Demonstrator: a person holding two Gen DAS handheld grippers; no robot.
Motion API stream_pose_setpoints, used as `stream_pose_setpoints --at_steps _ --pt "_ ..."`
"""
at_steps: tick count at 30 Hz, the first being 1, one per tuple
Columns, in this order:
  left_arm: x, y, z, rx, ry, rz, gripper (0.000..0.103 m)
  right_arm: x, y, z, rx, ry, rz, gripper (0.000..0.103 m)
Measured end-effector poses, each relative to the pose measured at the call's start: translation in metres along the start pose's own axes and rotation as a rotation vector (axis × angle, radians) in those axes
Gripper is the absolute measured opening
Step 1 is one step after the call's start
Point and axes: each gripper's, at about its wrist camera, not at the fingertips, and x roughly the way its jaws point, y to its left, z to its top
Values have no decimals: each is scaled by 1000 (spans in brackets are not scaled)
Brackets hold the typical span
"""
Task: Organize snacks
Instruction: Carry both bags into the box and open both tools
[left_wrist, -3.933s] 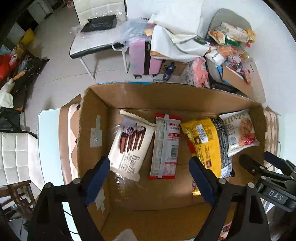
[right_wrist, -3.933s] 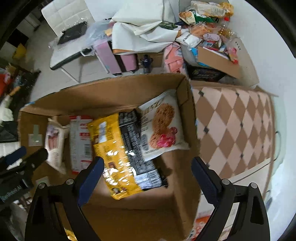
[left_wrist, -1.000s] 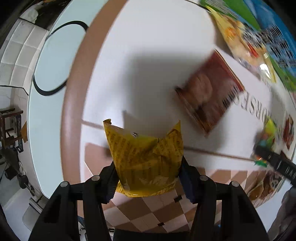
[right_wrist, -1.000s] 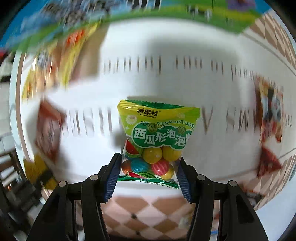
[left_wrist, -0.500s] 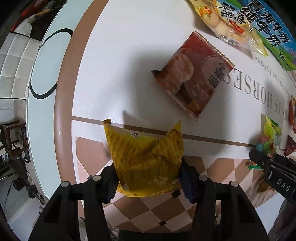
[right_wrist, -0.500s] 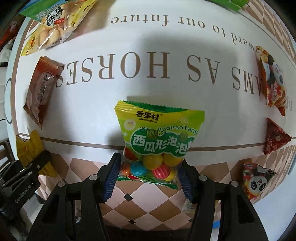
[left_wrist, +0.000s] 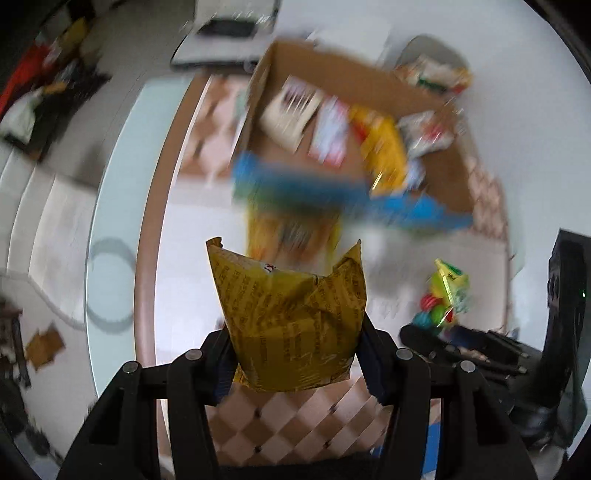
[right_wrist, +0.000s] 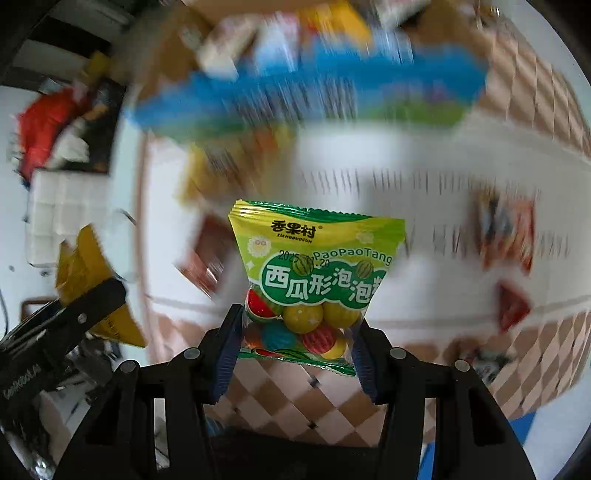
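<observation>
Two snack packets are off the desk (left_wrist: 184, 280), one in each set of tongs. The left tongs (left_wrist: 295, 354) are clenched on a crumpled yellow packet (left_wrist: 291, 317), their blue pads pressing its lower half from both sides while its two top corners stick up above them. The right tongs (right_wrist: 295, 350) grip a green bubble-gum packet (right_wrist: 314, 273) low down, where the coloured gum balls show through the clear window; their jaws are closing a little tighter on it, and the packet stands upright between the pads. In the left wrist view the right tongs appear at the lower right with the green packet above them, and in the right wrist view the left tongs and the yellow packet appear at the left edge, so the two sets hang side by side over the near, diamond-patterned edge of the desk. Farther off stands an open cardboard box (left_wrist: 447, 181) with several packets lying inside it, a blue and green bag (right_wrist: 306, 96) in front of it, and what seems to be a yellow bag (left_wrist: 291, 232) just before that, though motion blur smears all three. More small packets lie scattered on the white part of the desk to the right in the right wrist view, too blurred to read.
</observation>
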Motion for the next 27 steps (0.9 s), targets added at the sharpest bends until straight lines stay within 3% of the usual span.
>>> stream_pose_setpoints --at_steps 5,11,17,23,25,26,27 --pt "10 -8 94 46 31 22 54 -43 11 76 -24 -114 -6 57" --pt "72 -4 162 36 222 32 54 -15 11 156 3 -53 7 57" --pt "123 4 182 14 367 43 54 36 2 196 4 24 -44 57" --pt "157 9 175 -9 463 15 56 75 -3 209 -7 101 -49 57" --pt "161 7 172 2 462 45 57 89 -2 210 -36 154 -69 58" --pt "162 4 170 13 457 58 61 96 -1 211 -48 181 -92 64" --pt "162 2 169 17 456 62 65 103 -1 212 -57 205 -99 84"
